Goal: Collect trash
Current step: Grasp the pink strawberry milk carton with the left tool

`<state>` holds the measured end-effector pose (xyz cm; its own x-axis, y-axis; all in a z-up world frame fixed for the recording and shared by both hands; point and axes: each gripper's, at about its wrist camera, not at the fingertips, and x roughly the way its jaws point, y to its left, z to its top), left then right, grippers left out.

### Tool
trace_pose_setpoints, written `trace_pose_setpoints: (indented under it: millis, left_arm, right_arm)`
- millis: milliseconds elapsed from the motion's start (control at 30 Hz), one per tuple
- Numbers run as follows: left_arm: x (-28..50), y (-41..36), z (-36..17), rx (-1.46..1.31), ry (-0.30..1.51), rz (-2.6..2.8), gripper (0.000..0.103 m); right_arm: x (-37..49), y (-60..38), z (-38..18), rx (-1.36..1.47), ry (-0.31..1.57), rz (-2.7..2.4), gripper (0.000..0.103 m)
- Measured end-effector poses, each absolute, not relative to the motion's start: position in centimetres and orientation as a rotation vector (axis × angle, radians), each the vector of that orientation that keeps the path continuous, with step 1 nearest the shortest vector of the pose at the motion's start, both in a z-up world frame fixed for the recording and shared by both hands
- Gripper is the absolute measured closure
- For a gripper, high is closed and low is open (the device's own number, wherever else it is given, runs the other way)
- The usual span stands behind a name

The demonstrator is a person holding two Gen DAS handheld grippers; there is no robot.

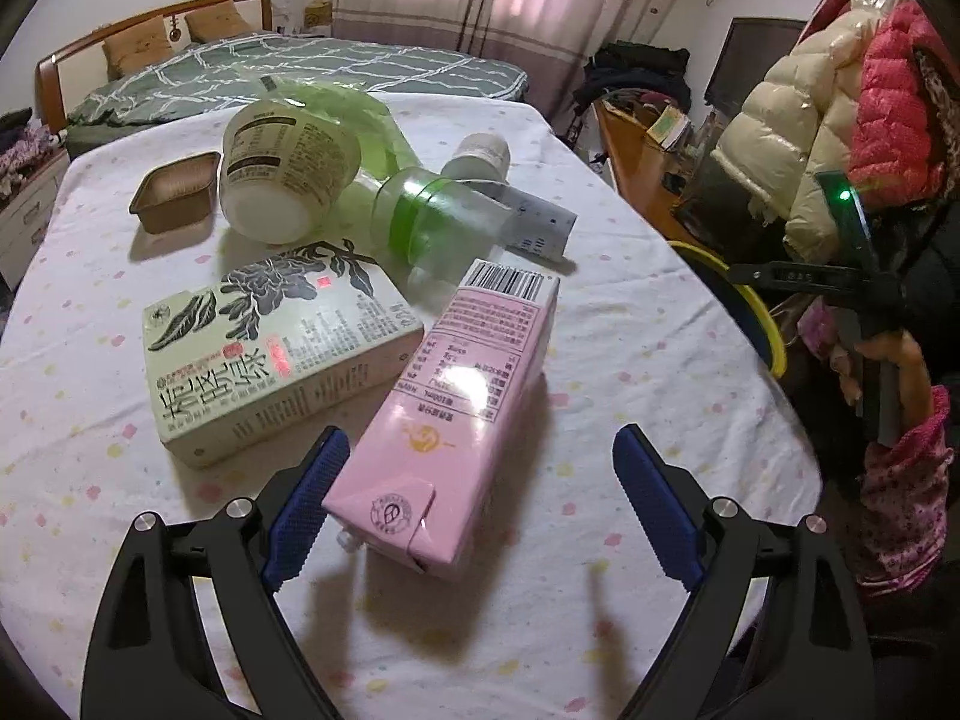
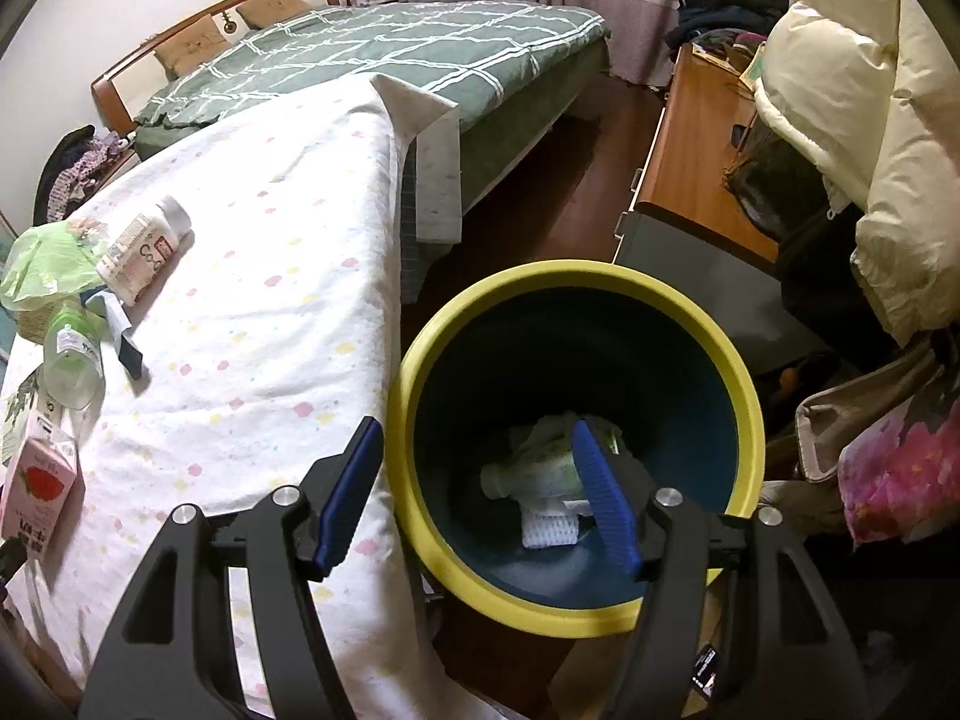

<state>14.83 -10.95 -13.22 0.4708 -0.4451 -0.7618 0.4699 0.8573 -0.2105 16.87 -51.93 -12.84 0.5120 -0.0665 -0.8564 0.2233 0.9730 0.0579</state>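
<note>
Trash lies on a table under a white dotted cloth. A pink carton lies between the open fingers of my left gripper; its near end is by the left pad. Behind it lie a green tea box, a clear bottle with green band, a white tub, a brown tray and a small white bottle. My right gripper is open and empty above a yellow-rimmed bin holding crumpled wrappers.
The bin stands on the floor at the table's right edge. A bed is behind the table. A wooden desk and hanging coats are to the right. The pink carton and white bottle also show in the right wrist view.
</note>
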Motion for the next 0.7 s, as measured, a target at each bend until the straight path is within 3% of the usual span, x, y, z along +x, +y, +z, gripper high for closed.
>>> trace_pose_setpoints:
  millis: [300, 367, 500, 700]
  left_arm:
    - [16.9, -11.8, -13.8, 0.103, 0.940, -0.580, 0.016]
    - [17.4, -12.3, -14.2, 0.110, 0.956, -0.583, 0.026]
    - [18.5, -13.6, -14.8, 0.110, 0.998, -0.611, 0.055]
    - [17.9, -16.7, -13.9, 0.165, 0.966, -0.631, 0.061]
  right_arm:
    - [16.4, -51.6, -12.9, 0.170, 1.012, -0.150, 0.040]
    - [16.3, -51.4, -12.9, 0.171, 1.010, -0.145, 0.040]
    - [16.1, -51.3, -12.8, 0.175, 1.000, -0.132, 0.040]
    - [15.4, -52.0, -12.6, 0.196, 0.977, -0.120, 0.040]
